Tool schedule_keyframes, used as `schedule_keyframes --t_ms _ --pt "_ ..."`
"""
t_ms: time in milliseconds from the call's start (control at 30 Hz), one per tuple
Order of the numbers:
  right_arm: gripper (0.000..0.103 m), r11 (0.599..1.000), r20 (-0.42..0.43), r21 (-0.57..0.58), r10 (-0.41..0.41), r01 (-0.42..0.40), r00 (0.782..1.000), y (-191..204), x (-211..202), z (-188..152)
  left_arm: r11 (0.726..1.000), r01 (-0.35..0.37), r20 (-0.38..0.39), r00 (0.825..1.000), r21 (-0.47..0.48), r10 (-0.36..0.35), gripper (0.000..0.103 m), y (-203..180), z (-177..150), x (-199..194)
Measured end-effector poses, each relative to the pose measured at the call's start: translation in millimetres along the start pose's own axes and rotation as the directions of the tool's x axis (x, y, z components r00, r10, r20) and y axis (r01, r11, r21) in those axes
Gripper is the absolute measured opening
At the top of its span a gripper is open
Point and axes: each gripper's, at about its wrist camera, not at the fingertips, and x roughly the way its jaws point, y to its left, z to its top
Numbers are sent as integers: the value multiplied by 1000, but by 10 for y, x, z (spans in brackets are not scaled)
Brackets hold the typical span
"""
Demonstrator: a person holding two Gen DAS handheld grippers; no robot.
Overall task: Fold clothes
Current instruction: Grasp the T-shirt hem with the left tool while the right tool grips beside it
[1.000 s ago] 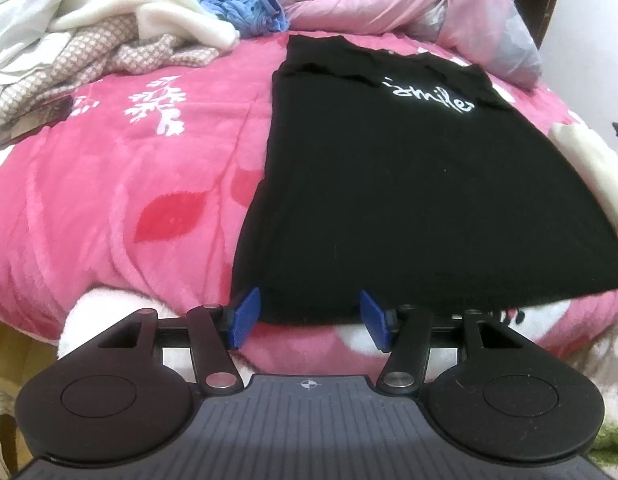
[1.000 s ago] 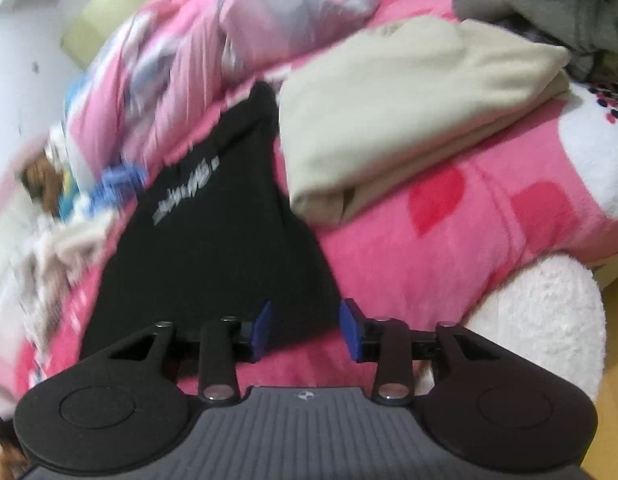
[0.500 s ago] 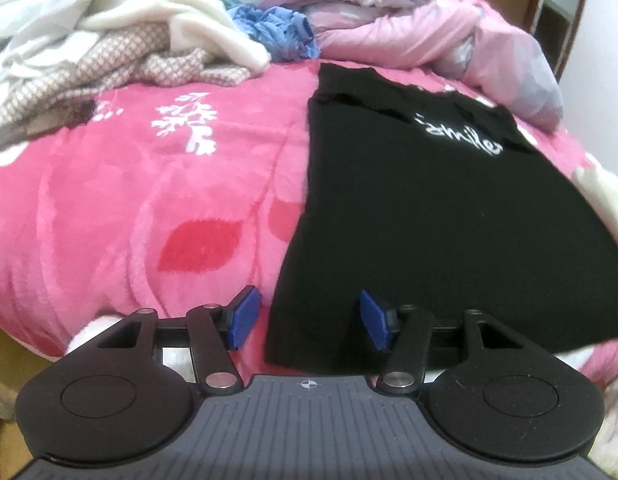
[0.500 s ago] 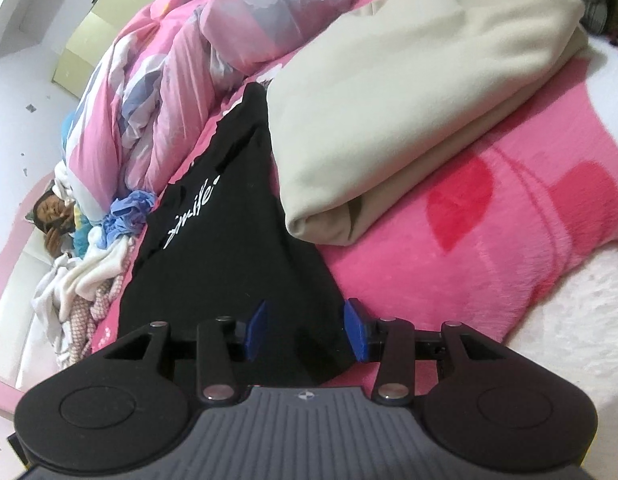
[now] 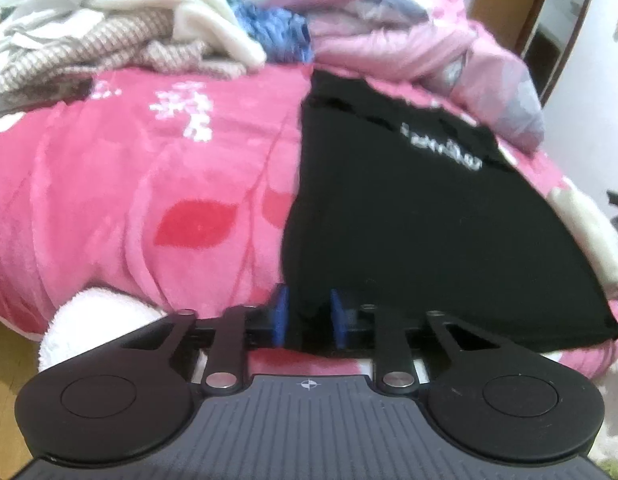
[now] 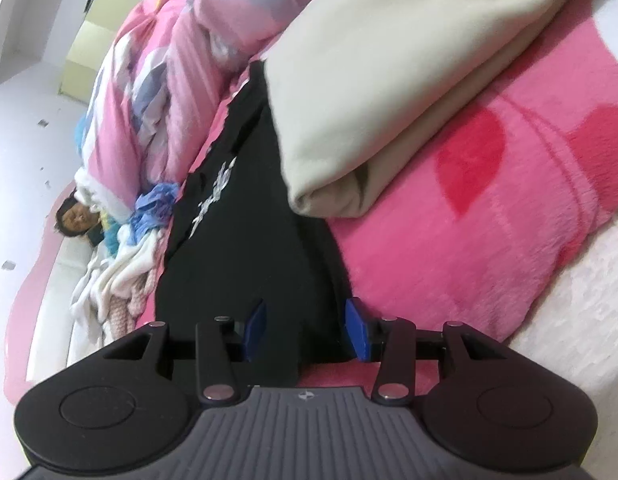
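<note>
Pink floral blanket (image 5: 157,184) was spread as the surface | black T-shirt (image 5: 409,216) with white lettering was laid flat on it, hem nearest | left gripper (image 5: 307,320), wider before, was seen closing, its jaws narrowed around the hem corner | right gripper (image 6: 305,330) was kept apart over the other corner | folded cream garment (image 6: 409,72) was lying beside the shirt.

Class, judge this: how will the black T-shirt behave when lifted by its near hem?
The T-shirt lies flat, thin and creased, so it is probably floppy and light. On the fuzzy blanket it may drag, not slide.
</note>
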Motion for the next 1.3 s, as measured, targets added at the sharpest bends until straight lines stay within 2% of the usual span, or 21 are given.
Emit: schedule_keyframes --t_ms 67,133,233,500,733,833,1000,1167,1300 --pt "47 1000 0 -4 11 -11 1000 13 -17 -7 1000 4 6 1000 24 -5 18 -28 -9 -11" --pt "47 1000 12 -5 7 -7 1000 6 -26 -1 1000 -9 -23 1000 28 9 18 -23 -13 54" --pt "47 999 -7 29 19 -19 1000 -79 25 -12 1000 9 -50 999 -15 -10 18 53 -19 111" --pt "46 987 -64 96 136 -129 989 -212 91 -92 997 49 -73 996 -58 -53 24 118 -44 106" --pt "45 982 -68 126 153 -144 986 -297 187 -106 998 38 -81 996 -51 -42 24 91 -48 128" --pt "45 980 -67 129 160 -151 985 -311 182 -123 998 42 -106 993 -50 -47 31 98 -59 119" --pt "45 973 -69 165 173 -160 983 -356 226 -137 997 44 -107 993 -64 -51 31 111 -91 121" --pt "45 961 -61 213 194 -177 979 -413 234 -147 996 16 -82 996 -88 -24 8 94 -82 83" --pt "36 971 -33 171 173 -165 984 -348 184 -183 994 15 -52 998 -112 -21 6 72 -34 12"
